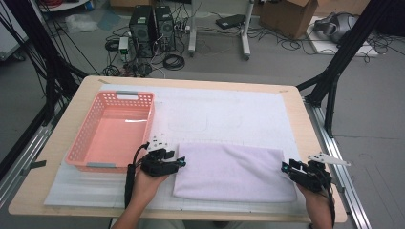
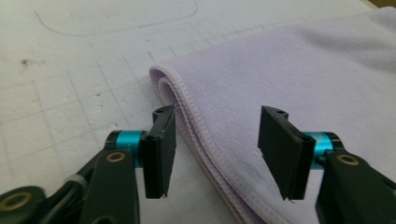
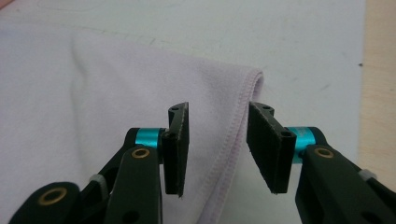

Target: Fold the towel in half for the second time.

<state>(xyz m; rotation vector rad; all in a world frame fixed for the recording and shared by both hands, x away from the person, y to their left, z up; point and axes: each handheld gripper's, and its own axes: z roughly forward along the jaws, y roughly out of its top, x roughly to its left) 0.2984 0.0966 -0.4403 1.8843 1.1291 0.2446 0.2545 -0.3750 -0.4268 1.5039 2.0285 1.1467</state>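
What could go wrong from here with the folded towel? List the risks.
1. The folded lilac towel has stacked layers at its left edge; the open left gripper may pinch just the top layer, so the fold could come apart.
2. The right gripper straddles only the hemmed edge; a shallow bite might slip.
3. The pink plastic basket sits close by the left hand; a swing could knock it.

The right tongs [image 3: 217, 149] gape astride the lilac towel's [image 3: 116, 93] stitched edge.

left gripper [image 1: 181, 162]: fingers apart | right gripper [image 1: 285, 168]: fingers apart
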